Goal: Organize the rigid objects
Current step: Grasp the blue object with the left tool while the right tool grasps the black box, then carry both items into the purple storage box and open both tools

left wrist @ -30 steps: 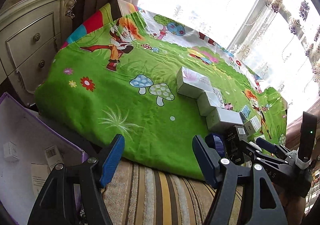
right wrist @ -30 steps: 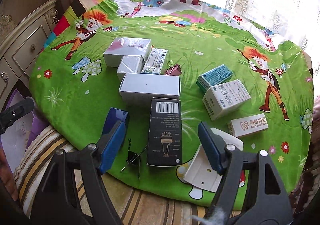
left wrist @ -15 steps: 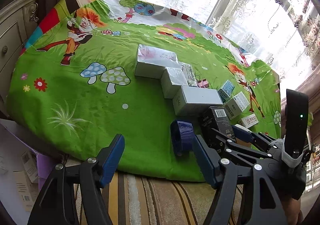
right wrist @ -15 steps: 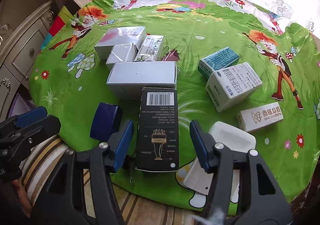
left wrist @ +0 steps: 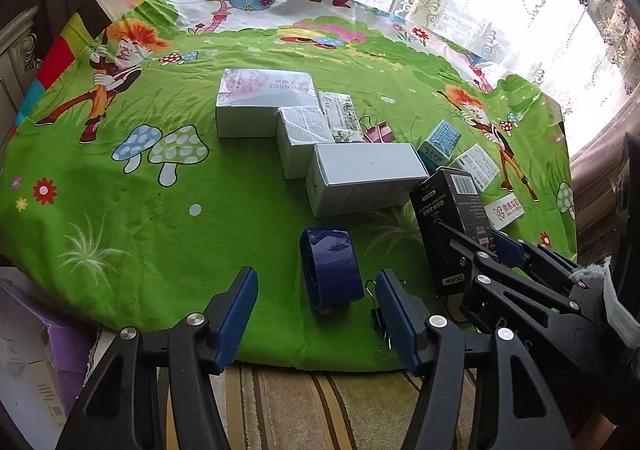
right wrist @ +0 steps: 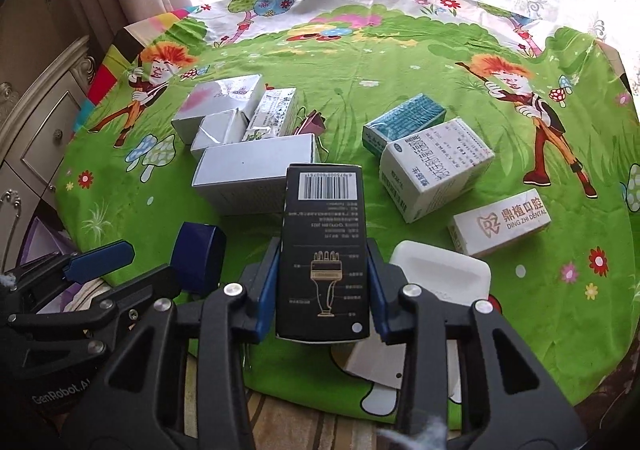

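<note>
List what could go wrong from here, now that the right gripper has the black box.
1. The right gripper clamps the black box near its rear end, so the long front may sag or swing into the grey box just ahead.
2. A binder clip lies beside the blue box; the open left gripper could snag it when closing.

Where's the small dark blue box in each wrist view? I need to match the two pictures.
Left wrist: dark blue box lies bottom centre, just ahead of the open left gripper.
Right wrist: dark blue box lies lower left.
Shared landmark: the long white box just behind it.
</note>
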